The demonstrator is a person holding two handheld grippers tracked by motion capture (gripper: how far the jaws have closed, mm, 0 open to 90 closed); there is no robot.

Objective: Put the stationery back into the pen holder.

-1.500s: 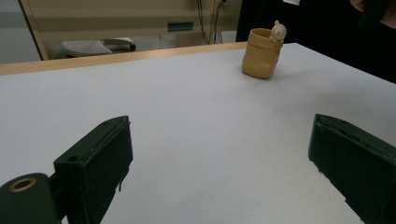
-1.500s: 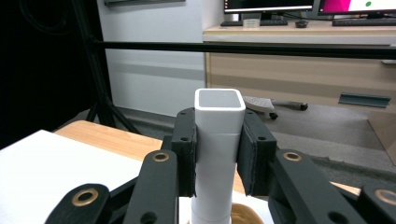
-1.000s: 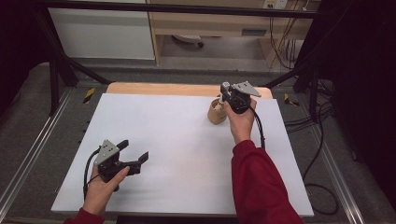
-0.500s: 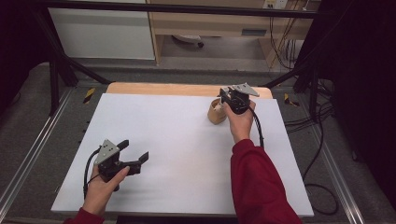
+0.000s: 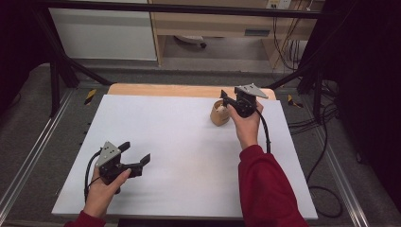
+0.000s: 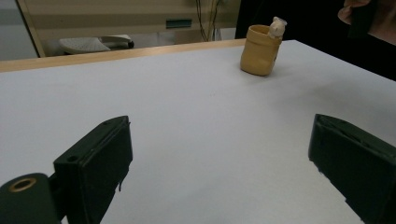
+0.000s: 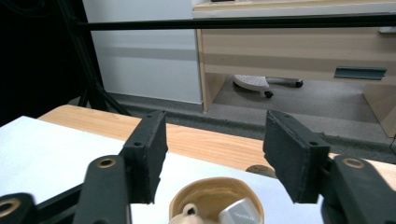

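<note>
Your right gripper hangs just above the tan cup at the table's far edge, its jaws just opening and empty, over a silver piece with unreadable lettering, while your left gripper stays spread and empty.

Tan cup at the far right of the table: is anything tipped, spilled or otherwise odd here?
Nothing stands out. The tan cup stands upright on the white table, a small pale piece poking above its rim; nothing has spilled around it.
</note>
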